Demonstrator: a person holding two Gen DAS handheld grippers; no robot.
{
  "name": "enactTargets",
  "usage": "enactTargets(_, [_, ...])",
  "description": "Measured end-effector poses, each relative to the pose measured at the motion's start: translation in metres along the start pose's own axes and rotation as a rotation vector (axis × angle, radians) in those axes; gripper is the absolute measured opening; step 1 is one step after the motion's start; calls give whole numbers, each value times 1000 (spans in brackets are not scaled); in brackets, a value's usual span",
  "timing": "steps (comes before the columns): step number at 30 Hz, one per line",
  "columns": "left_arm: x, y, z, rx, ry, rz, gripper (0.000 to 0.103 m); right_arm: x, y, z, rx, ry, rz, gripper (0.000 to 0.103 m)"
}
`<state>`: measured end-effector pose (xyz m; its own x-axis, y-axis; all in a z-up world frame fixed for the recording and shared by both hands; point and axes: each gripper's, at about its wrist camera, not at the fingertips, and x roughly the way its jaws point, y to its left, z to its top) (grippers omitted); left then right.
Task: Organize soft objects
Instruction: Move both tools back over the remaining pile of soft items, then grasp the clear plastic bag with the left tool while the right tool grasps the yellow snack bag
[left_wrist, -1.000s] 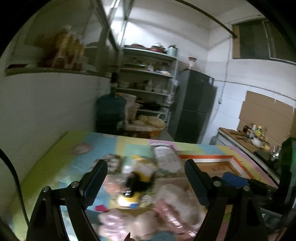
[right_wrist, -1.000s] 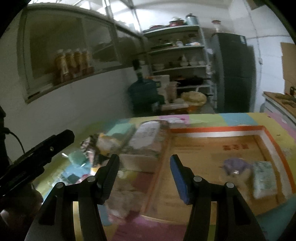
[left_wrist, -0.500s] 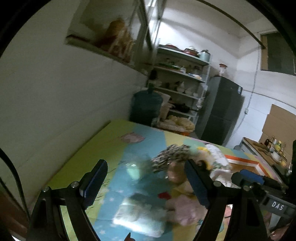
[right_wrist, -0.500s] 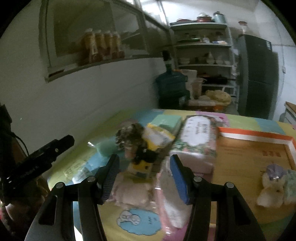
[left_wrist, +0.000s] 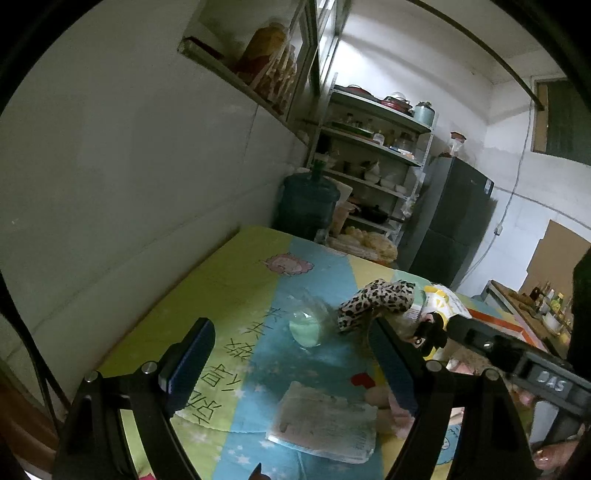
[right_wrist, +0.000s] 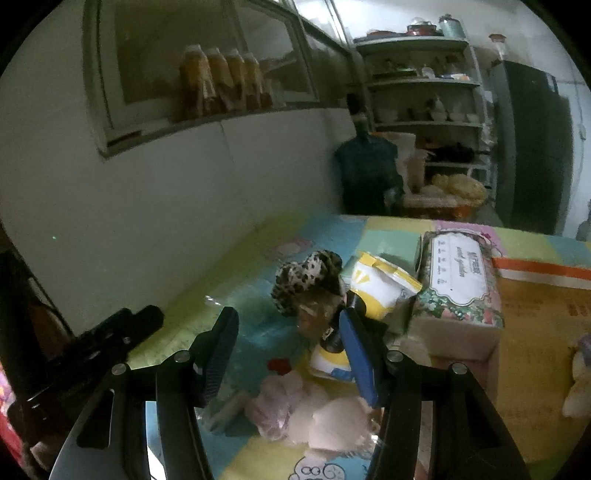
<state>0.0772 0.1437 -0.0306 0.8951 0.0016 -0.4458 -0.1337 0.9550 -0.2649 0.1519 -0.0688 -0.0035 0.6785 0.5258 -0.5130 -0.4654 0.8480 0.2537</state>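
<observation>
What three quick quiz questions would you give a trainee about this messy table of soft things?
1. True or false: the left gripper has its fingers closed on the leopard-print item.
2. What lies nearest in front of the left gripper: (a) flat tissue pack, (b) floral tissue box, (c) water jug?
3. What colour is the mat's strip along the wall?

Key: 1 false, both grippers open and empty; 2 a; 3 yellow-green.
</observation>
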Motion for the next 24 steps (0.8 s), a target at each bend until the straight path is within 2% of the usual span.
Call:
enactTargets(6, [2,1,1,8,-12,-22,85,18,-9,-6,76,64,-107,58])
enactTargets(15, [9,3,1,36,-23,-40,85,41,-10,-6,77,113,-224,60])
enactTargets(17, [13,4,2,40,-21,-51,85,46,-13,-7,87,123,-232,65])
enactTargets(24, [26,1,11,77,-22,-92,85,54,-25,-9,128,133,-220,65])
